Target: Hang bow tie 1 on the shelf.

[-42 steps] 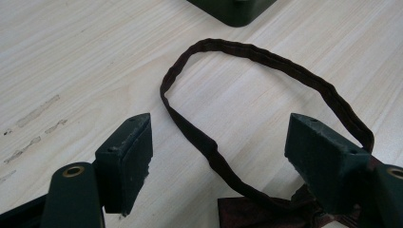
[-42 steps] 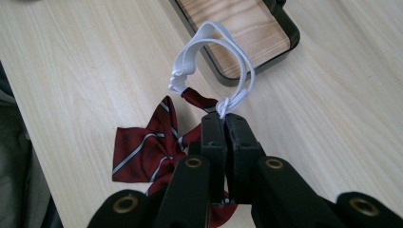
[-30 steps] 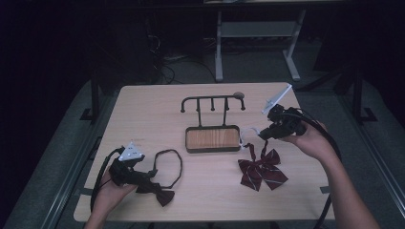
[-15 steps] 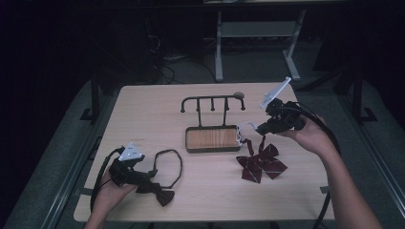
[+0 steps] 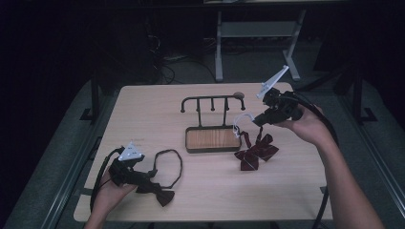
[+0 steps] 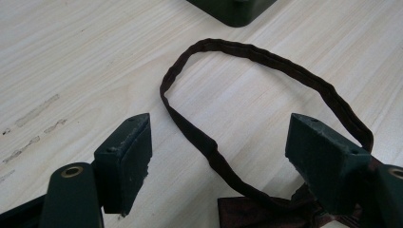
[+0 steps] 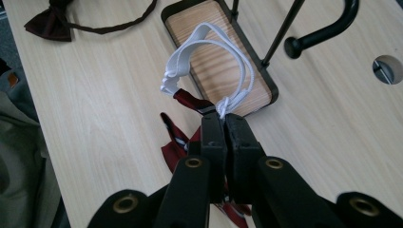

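While two bow ties are on the table, the right gripper (image 5: 258,120) pinches the red bow tie (image 5: 255,152) by its white band (image 7: 209,61). The left gripper (image 6: 218,156) gapes over the one dark bow tie (image 5: 160,193), near left. One rack (image 5: 212,125) stands far.

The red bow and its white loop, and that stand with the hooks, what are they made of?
The red bow tie looks like woven cloth: soft folds, thin pale stripes. Its white loop seems to be stretchy elastic band, flat and ribbed, pinched by the right gripper. The stand looks like black-painted metal rod, thin and smooth, with a wood-grain base tray, possibly real wood.
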